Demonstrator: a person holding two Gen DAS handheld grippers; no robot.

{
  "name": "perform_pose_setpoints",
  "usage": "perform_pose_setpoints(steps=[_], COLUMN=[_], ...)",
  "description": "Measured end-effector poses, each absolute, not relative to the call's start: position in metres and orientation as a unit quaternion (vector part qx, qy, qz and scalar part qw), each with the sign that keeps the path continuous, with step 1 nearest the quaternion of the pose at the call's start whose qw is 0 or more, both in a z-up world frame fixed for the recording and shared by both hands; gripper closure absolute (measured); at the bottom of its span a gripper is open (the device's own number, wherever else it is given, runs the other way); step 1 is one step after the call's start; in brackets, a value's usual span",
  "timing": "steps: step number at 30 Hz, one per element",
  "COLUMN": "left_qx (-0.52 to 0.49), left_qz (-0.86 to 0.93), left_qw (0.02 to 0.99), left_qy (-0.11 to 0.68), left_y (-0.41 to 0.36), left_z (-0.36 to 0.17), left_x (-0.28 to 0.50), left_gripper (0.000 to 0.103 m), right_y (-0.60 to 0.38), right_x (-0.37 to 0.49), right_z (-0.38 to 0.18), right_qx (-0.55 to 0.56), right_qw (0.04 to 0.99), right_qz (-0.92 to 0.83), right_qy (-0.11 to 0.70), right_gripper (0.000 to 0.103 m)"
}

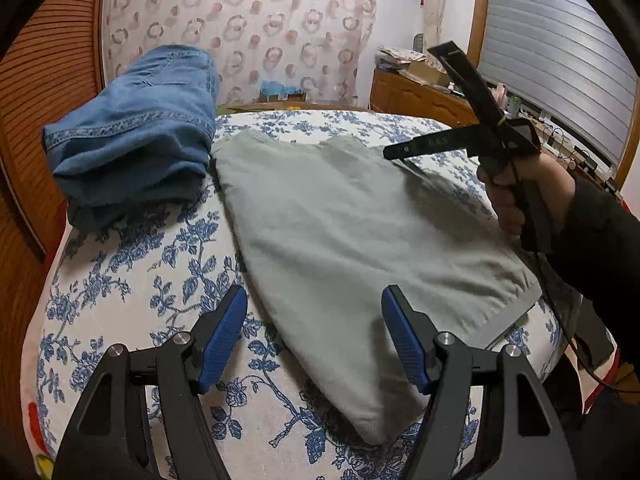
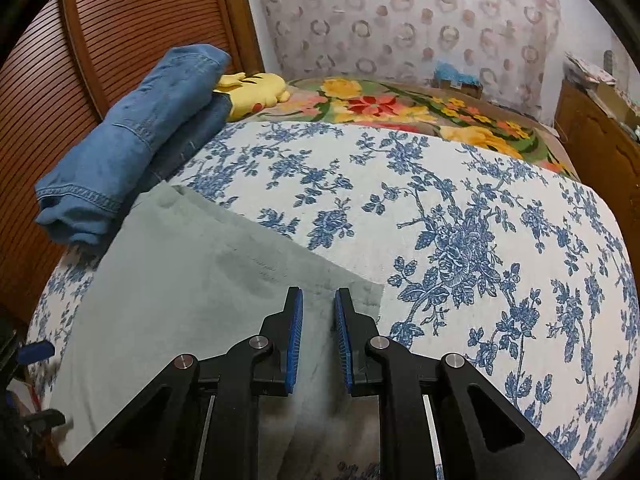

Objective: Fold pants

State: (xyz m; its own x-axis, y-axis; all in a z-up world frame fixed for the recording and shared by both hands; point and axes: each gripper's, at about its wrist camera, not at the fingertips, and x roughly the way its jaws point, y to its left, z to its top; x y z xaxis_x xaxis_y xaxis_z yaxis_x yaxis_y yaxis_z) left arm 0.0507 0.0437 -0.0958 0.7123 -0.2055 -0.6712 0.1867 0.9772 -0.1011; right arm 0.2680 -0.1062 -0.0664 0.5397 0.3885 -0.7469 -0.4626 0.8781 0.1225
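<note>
Grey-green pants (image 1: 340, 236) lie folded flat on the blue-flowered bedspread (image 1: 132, 280). My left gripper (image 1: 314, 300) is open and empty, hovering over the pants' near corner. In the left wrist view my right gripper (image 1: 394, 152) is held in a hand above the pants' far right side. In the right wrist view the pants (image 2: 192, 280) fill the lower left. My right gripper (image 2: 318, 300) hovers over their right corner, jaws narrowly apart, with nothing between the blue pads (image 2: 295, 340).
Folded blue jeans (image 1: 136, 136) lie at the bed's left edge by the slatted wooden doors (image 1: 44, 80); they also show in the right wrist view (image 2: 132, 140). A yellow plush toy (image 2: 256, 92) and a flowered blanket (image 2: 400, 108) lie beyond. A wooden dresser (image 1: 420, 96) stands on the right.
</note>
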Motion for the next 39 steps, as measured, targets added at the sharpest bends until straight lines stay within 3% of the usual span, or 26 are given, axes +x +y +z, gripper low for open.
perform_pose_setpoints(steps=[4, 6, 12, 22, 27, 39], left_qx=[-0.015, -0.015, -0.016, -0.02, -0.021, -0.016], left_qz=[-0.106, -0.105, -0.103, -0.104, -0.105, -0.114], left_qw=[0.923, 0.923, 0.922, 0.924, 0.925, 0.924], left_qy=[0.369, 0.371, 0.373, 0.369, 0.365, 0.366], left_y=[0.044, 0.044, 0.045, 0.047, 0.05, 0.043], left_z=[-0.1, -0.102, -0.102, -0.1, -0.1, -0.097], left_x=[0.05, 0.049, 0.046, 0.036, 0.028, 0.016], left_gripper=[0.032, 0.032, 0.032, 0.032, 0.032, 0.032], right_y=[-0.104, -0.103, -0.12, -0.12, -0.132, -0.156], right_x=[0.267, 0.265, 0.248, 0.245, 0.209, 0.101], right_z=[-0.067, -0.067, -0.05, -0.053, -0.037, -0.037], right_qx=[-0.053, -0.057, -0.046, -0.056, -0.051, -0.053], right_qw=[0.877, 0.877, 0.903, 0.897, 0.9, 0.885], right_qz=[0.243, 0.248, 0.227, 0.213, 0.234, 0.279], right_qy=[0.411, 0.408, 0.362, 0.383, 0.366, 0.37], right_gripper=[0.086, 0.098, 0.099, 0.099, 0.071, 0.071])
